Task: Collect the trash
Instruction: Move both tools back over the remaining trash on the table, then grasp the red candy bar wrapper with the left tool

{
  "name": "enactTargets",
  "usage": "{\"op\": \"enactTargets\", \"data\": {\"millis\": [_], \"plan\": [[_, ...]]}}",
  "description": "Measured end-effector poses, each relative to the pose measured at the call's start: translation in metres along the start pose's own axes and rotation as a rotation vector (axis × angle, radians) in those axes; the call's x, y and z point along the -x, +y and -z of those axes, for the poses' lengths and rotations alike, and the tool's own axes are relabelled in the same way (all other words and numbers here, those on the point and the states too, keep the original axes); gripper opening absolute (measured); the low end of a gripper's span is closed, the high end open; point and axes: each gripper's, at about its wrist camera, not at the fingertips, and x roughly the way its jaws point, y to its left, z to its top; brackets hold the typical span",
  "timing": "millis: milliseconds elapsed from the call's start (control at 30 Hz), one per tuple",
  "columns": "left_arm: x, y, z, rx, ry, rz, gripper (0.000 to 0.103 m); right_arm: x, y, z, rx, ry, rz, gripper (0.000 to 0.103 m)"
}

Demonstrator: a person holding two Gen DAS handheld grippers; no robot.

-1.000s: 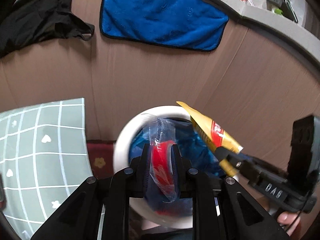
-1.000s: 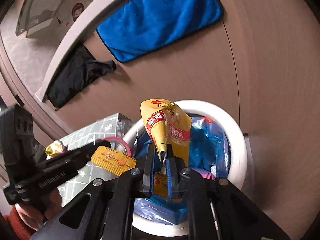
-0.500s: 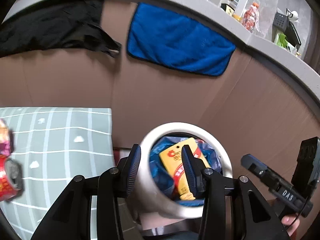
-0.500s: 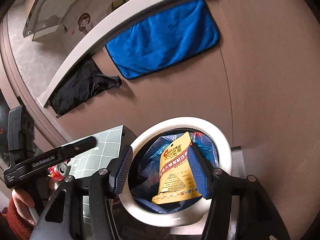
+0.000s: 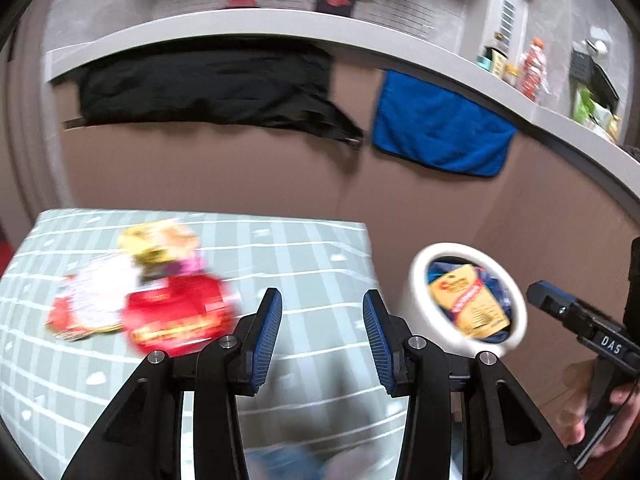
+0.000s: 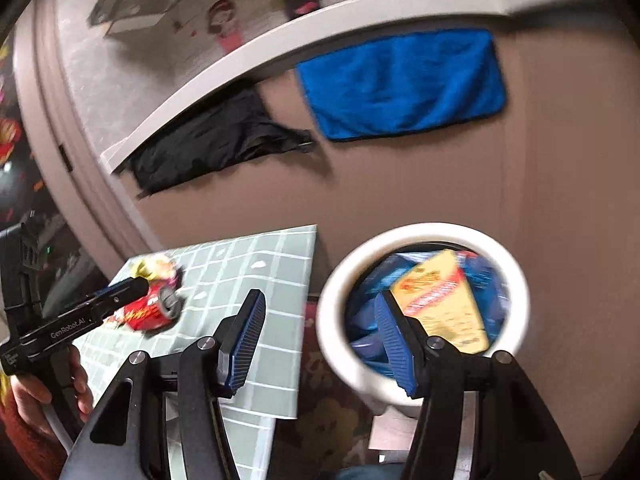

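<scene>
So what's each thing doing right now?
Left gripper: open, empty.
Right gripper: open, empty.
Bin: upright, open, blue-lined.
Yellow packet: inside the bin.
Red can: on its side on the table.
Wrappers: heaped on the table.
Blue towel: hanging.
Black cloth: hanging.

Both wrist cameras are looking down and forward: left over the table point(image 5: 320, 248), right nearer the bin point(image 6: 332, 308); both are sharing these.

Home: draped cloths point(image 5: 440, 136), cartoon wall stickers point(image 6: 224, 24).
</scene>
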Motion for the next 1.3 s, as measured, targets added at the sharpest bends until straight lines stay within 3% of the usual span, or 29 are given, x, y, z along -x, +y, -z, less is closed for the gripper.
{"op": "enactTargets", "data": {"millis": [267,533,700,1000,1167,1300], "plan": [[0.048,0.105,0.034,0.111,-0.015,-0.147,0.044,-0.019,0.104,0.019,0.184,0.046,-0.092,0.055],[0.069,0.162,0.063,0.182,-0.010,-0.208,0.044,-0.048,0.178,0.051,0.330,0.139,-0.191,0.055],[0.070,0.173,0.071,0.201,-0.003,-0.169,0.045,-0.057,0.194,0.062,0.345,0.175,-0.244,0.055],[0.051,0.197,0.056,0.208,-0.006,-0.123,0.046,-0.074,0.216,0.049,0.398,0.187,-0.239,0.055],[0.018,0.231,0.041,0.224,0.049,-0.152,0.048,-0.079,0.216,0.051,0.399,0.196,-0.258,0.055],[-0.020,0.261,0.027,0.246,0.121,-0.224,0.048,-0.085,0.213,0.060,0.392,0.228,-0.256,0.055]]}}
